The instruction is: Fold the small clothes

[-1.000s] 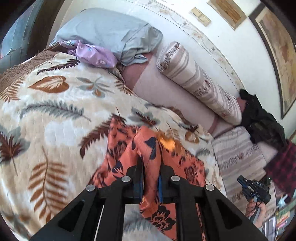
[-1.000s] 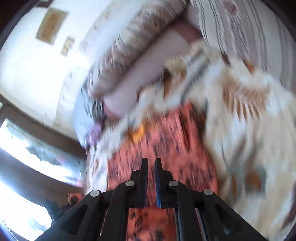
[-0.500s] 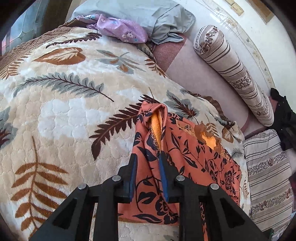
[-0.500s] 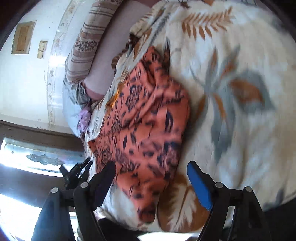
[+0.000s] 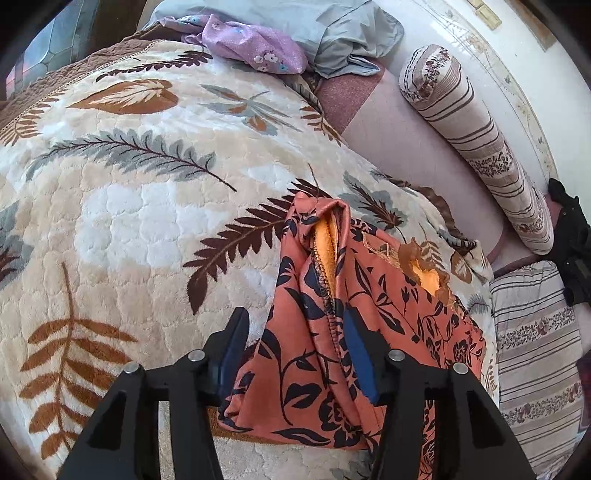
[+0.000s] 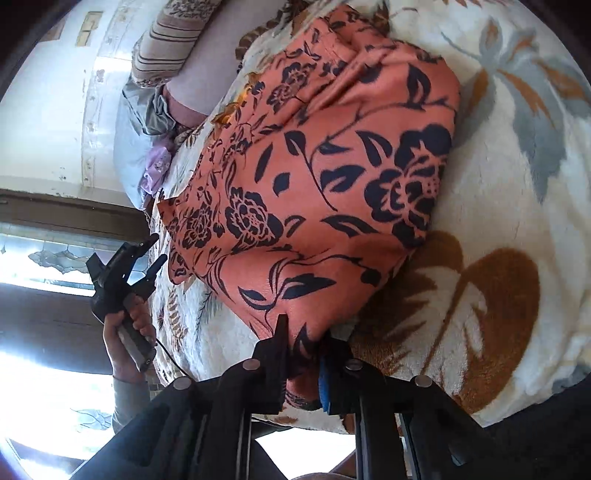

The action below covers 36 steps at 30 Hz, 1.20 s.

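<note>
An orange garment with a dark floral print [image 5: 332, 332] lies on the leaf-patterned blanket [image 5: 129, 221], its yellow lining showing in a raised fold. My left gripper [image 5: 295, 339] is open, its fingers either side of the garment's near fold and not gripping it. It also shows in the right wrist view [image 6: 147, 254], open beside the garment's far edge. In the right wrist view the garment [image 6: 325, 177] lies spread out. My right gripper [image 6: 304, 343] is shut on its near edge.
A purple floral cloth [image 5: 255, 48] and a grey-blue cloth [image 5: 325, 33] lie at the bed's far end. A striped bolster [image 5: 476, 144] lies along the wall. A striped sheet [image 5: 535, 350] and dark clothing [image 5: 572, 243] are at the right.
My left gripper has opened and let go of the garment's fold. My right gripper, open half a second ago, has moved in and shut on the garment's near edge.
</note>
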Available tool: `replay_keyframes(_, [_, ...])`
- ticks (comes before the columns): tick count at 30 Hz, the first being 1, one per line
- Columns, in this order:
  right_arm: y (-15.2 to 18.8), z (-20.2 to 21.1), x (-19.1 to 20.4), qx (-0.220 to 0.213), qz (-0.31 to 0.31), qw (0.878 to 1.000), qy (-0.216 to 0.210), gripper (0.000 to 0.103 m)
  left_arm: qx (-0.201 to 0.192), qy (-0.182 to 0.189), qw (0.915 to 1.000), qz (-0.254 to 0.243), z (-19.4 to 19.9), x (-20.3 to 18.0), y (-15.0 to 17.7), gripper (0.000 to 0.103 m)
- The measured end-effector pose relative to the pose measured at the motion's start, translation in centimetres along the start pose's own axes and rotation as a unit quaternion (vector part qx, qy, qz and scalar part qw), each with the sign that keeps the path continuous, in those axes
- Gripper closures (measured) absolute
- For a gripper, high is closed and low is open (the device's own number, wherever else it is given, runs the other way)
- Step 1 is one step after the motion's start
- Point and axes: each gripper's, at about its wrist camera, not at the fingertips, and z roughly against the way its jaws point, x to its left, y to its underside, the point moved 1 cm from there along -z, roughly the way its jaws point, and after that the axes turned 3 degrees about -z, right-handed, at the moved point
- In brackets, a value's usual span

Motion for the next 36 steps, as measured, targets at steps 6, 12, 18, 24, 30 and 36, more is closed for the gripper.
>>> replay_keyframes(6, [-3.4,2.9,1.2,-0.02,0.036,0.999,0.002,0.093,-0.017,0.015,0.9996,0.016,-0.3,-0.4,-2.5,0.044])
replay_keyframes(12, [-15.3,7.0,5.0,-0.142,0.055,0.987,-0.055,0.093,-0.036,0.005,0.999,0.025,-1.3,0.1,-5.1,0.041])
replay_keyframes(18, [-22.9,4.0,-0.1,-0.164,-0.002,0.986,0.041,0.052,-0.029,-0.002,0.9995,0.011,0.2,1.1,-3.4,0.041])
replay_keyframes(24, [-9.1,4.9,0.0,-0.051,0.02,0.996,-0.069,0.035,-0.045,-0.024,0.9986,-0.015,3.7,2.5,0.1,0.034])
replay_keyframes(30, [-0.6,2.2,-2.5,-0.001,-0.071,0.994,-0.085,0.032,-0.039,0.008,0.9989,0.023,4.9,3.1,3.4,0.034])
replay_keyframes(36, [-1.2,-2.5,-0.3,0.004,-0.044,0.997,-0.061,0.091,-0.029,0.007,0.9995,0.009,5.6,3.2,5.7,0.034])
